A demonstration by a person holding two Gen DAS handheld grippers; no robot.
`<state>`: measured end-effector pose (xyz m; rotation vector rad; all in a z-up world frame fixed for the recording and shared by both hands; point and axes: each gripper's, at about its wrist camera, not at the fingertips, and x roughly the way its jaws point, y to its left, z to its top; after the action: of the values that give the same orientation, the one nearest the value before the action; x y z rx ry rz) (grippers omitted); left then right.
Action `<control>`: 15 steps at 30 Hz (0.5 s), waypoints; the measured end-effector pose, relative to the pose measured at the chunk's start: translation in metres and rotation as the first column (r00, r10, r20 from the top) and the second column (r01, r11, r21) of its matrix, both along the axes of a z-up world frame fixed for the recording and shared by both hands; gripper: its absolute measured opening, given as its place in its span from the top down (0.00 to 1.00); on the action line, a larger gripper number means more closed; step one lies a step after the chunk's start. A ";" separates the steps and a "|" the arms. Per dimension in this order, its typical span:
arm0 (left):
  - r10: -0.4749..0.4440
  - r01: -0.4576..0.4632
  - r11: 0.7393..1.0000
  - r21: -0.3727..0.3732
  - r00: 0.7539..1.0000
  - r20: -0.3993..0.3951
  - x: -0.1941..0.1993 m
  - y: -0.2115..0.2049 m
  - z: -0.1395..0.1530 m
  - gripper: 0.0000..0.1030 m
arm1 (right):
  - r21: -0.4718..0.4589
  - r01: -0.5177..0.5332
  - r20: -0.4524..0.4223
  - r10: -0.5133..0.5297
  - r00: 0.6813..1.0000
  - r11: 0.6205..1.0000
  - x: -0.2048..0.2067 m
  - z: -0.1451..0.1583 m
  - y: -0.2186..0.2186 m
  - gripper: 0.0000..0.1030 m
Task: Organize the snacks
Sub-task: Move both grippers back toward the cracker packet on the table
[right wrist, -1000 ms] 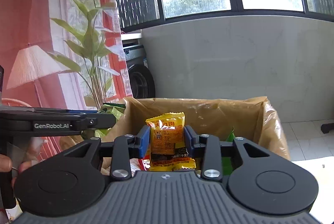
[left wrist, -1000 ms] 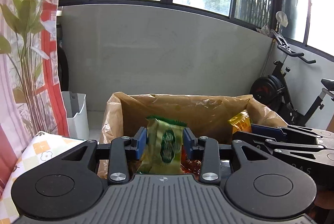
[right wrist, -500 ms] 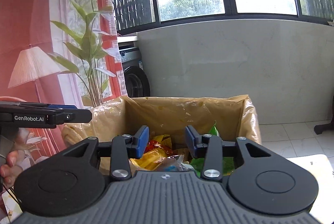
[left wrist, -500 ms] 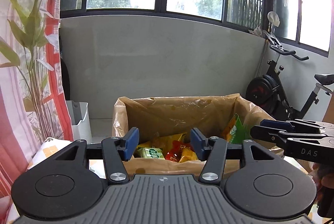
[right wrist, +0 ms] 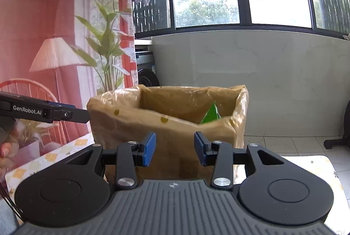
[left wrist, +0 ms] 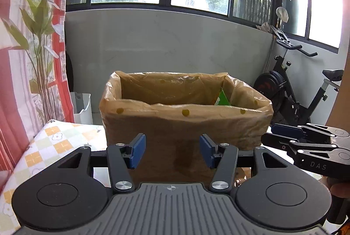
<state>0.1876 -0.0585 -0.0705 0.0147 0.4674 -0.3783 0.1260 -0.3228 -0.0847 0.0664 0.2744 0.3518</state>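
snacks are stowed inside the tall brown cardboard box lined with a translucent amber plastic bag [left wrist: 186, 112]; only one corner of a green snack packet [left wrist: 223, 99] is seen above the near rim, toward the box's right side. other contents are hidden by the near wall.

the left black two-finger gripper with blue pads [left wrist: 171, 150] is held in front of the box's near wall, jaws apart, nothing between them. the right black two-finger gripper with blue pads [right wrist: 175, 149] is held likewise, jaws apart and empty, also short of the box. each gripper is visible at the edge of the other's view, close alongside.

the box is set on a table covered with a checked orange-and-white floral cloth [left wrist: 50, 140]. no loose snacks are visible on the table in either view, so the remaining work cannot be judged.

risks, as judged:
- the loose bag lip [right wrist: 153, 113] could be snagged by an open finger if a reach is made over the rim, dragging the liner or tipping the box.
- the two grippers could be knocked together, given how close they are held.
- the upright green packet could be crushed or pushed out if another item is dropped on it.
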 end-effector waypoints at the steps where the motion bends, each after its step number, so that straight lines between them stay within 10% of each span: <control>1: -0.004 0.004 1.000 -0.007 1.000 -0.011 -0.003 -0.001 -0.005 0.45 | -0.008 -0.006 -0.008 0.005 1.000 1.000 -0.003 -0.007 -0.001 0.59; 15: 0.000 -0.021 0.998 -0.064 0.950 -0.311 -0.005 -0.019 -0.106 0.46 | -0.054 -0.114 -0.253 0.097 0.963 0.992 -0.024 -0.121 0.006 0.48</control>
<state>0.1826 -0.0776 -0.1764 -0.1145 0.7665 -0.3870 0.1022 -0.3164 -0.2055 0.0287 0.5413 0.4406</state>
